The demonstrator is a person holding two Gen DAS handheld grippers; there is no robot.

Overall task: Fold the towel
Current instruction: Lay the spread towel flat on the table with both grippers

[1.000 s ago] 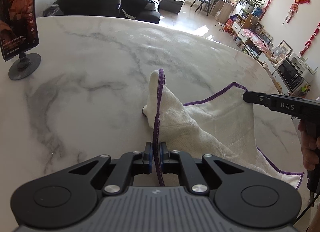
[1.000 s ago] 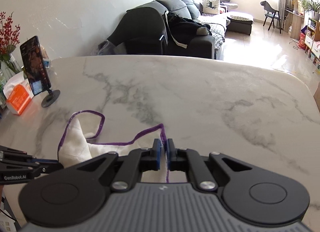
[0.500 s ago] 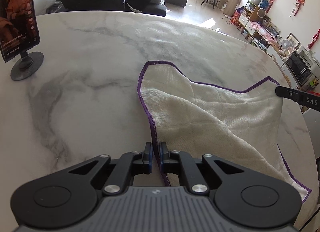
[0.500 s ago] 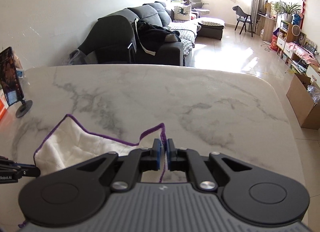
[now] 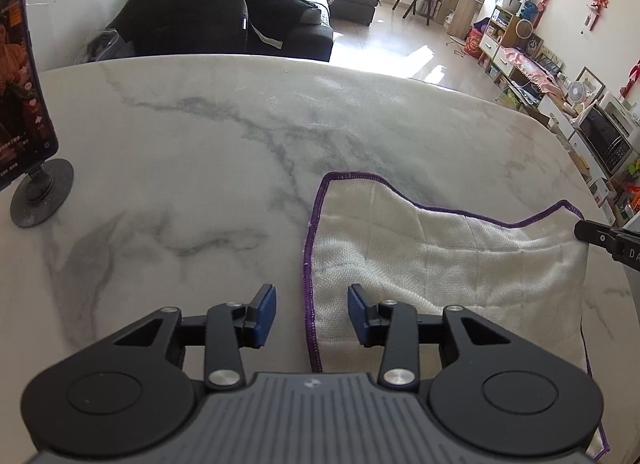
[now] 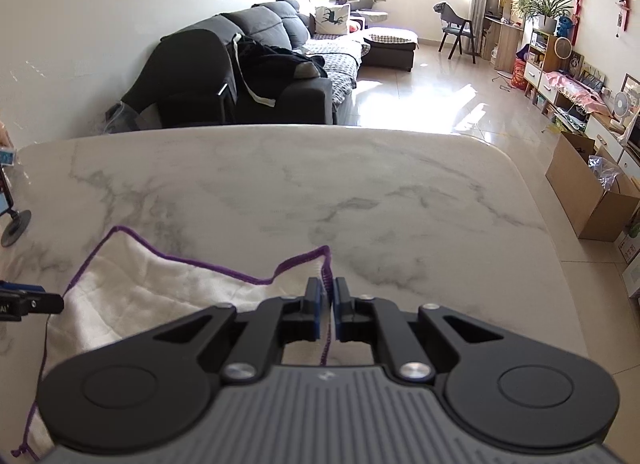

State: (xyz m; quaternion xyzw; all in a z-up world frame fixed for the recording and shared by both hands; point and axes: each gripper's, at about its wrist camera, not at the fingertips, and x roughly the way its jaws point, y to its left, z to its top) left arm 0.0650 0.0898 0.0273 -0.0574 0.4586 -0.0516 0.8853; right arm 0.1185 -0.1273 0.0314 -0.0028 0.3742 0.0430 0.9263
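Towel (image 5: 440, 264): white with purple hem, lay spread on the marble tabletop (image 5: 200, 164). Left tongs (image 5: 312, 312) had just opened, hem between them, unpinched. Right tongs (image 6: 327, 304) clamped the far corner. Step: releasing after spreading. Next, probably: free right corner, regrasp for folding.

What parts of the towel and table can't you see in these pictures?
- Towel, left wrist view: its near edge is hidden under the left gripper, whose jaws have just been opening.
- Towel, right wrist view: the near part is covered by the right gripper.
- Phone: cut off by the left edge.
- Table: its near edge is hidden in both views.
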